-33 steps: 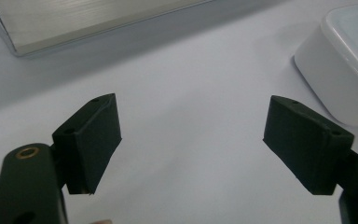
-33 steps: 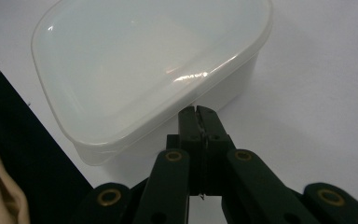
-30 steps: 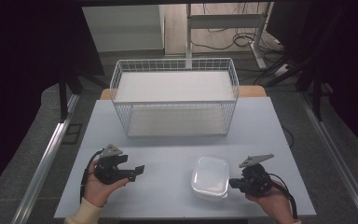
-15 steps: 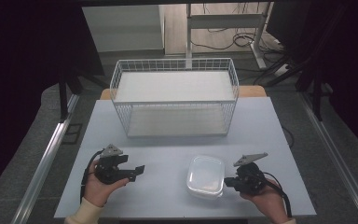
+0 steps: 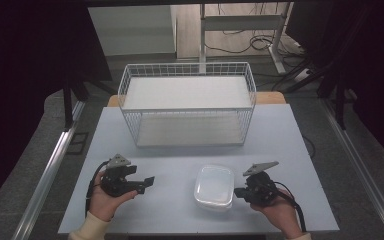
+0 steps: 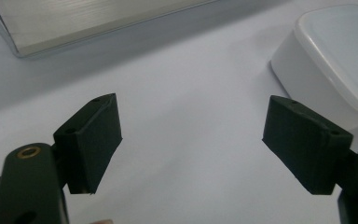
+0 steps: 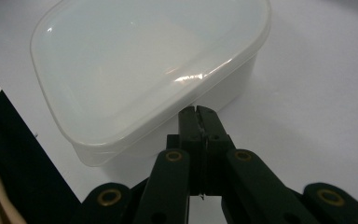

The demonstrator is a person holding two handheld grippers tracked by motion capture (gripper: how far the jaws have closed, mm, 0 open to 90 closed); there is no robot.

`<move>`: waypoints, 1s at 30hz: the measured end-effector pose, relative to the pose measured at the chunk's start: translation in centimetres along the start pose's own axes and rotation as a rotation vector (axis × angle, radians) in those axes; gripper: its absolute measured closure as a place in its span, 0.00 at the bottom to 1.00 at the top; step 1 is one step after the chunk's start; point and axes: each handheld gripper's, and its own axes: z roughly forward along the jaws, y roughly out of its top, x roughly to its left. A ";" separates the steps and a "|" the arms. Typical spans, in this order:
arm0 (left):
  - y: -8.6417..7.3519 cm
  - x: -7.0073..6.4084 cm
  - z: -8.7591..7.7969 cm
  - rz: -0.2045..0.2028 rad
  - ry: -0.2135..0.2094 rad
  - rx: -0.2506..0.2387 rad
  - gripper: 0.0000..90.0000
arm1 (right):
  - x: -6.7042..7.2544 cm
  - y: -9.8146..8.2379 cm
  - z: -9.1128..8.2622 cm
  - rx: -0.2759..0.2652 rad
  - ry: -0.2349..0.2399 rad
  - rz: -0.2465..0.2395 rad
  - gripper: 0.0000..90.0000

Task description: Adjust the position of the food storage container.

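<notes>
Black grippers (image 5: pixel 240 191), grey top plates, cream sleeves (image 5: pixel 92 231).

Lab: dark curtains (image 5: pixel 35 55), floor cables (image 5: pixel 240 30)

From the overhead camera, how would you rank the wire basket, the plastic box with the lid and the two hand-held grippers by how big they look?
1. Wire basket, by far the largest.
2. Plastic box, clearly smaller.
3. Left gripper and right gripper: smallest, and they look about alike, so I won't rank one above the other.

White box (image 5: pixel 213 186) (black tongs (image 5: pixel 242 191)).
</notes>
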 end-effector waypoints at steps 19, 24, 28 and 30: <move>0.1 0.0 0.0 -0.012 -0.001 -0.002 0.21 | 1.1 4.1 3.7 0.008 0.021 -0.043 0.99; 0.1 0.1 -0.1 -0.012 0.000 -0.008 0.21 | 1.8 4.8 4.4 0.018 0.031 -0.059 0.99; 0.1 0.0 -0.2 -0.014 -0.001 -0.010 0.21 | 1.9 5.1 4.7 0.008 0.021 -0.066 0.99; 0.1 0.0 -0.1 -0.014 -0.001 -0.007 0.21 | 1.9 5.1 4.8 0.005 0.020 -0.067 0.99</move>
